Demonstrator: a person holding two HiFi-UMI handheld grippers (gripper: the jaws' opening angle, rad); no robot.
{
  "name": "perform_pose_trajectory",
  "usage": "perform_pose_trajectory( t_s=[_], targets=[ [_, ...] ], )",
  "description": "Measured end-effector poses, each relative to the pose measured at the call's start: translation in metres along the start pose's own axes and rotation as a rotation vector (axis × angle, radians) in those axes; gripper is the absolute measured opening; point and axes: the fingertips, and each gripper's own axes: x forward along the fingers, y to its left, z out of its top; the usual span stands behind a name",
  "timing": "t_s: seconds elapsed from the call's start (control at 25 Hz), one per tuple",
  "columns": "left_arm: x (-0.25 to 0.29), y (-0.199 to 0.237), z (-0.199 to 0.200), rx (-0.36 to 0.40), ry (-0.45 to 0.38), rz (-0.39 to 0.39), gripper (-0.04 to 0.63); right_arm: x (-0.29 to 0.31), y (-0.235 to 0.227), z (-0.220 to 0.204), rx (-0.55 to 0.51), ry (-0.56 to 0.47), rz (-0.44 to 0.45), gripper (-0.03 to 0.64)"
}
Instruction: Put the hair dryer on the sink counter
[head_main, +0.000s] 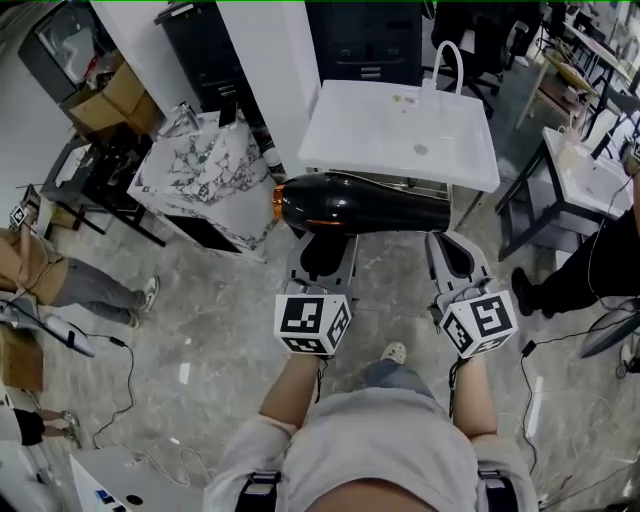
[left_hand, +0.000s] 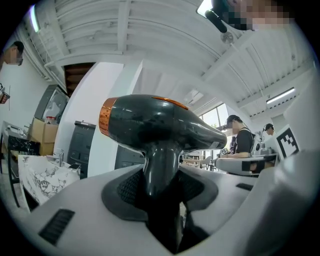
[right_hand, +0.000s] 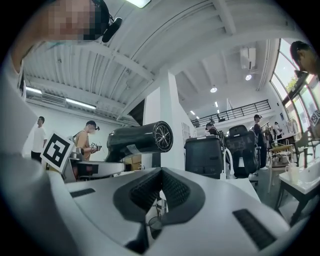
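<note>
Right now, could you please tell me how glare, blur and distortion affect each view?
Head view: sharp and evenly lit, a soft highlight streaks the glossy hair dryer, edges bow slightly. Left gripper view: heavy fisheye curves the ceiling beams, corners black, hair dryer dark by contrast. Right gripper view: same fisheye, windows partly washed out.

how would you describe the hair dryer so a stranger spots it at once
Find the white sink counter at the top of the head view. Just short of its near edge, the hair dryer is held sideways by its handle in the left tongs. It is the only glossy black barrel with an orange end.
</note>
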Motion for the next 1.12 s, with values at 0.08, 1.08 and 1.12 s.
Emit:
perform_pose_trajectory(
  t_s=[0.08, 1.08, 1.12],
  targets=[
    [0.020, -0.002, 0.000, -0.008, -0.001, 0.015, 0.173, 0.011, -0.019, 0.001, -0.002, 0.002, 0.016, 0.009],
    [0.169, -0.005, -0.012, -0.020, -0.003, 0.071, 0.173, 0.088, -0.154, -0.007, 0.018, -0.003, 0.067, 0.009],
    [0.174, -0.001, -0.012, -0.020, -0.002, 0.066, 0.173, 0.094, -0.156, -0.008, 0.019, -0.003, 0.060, 0.009]
  ],
)
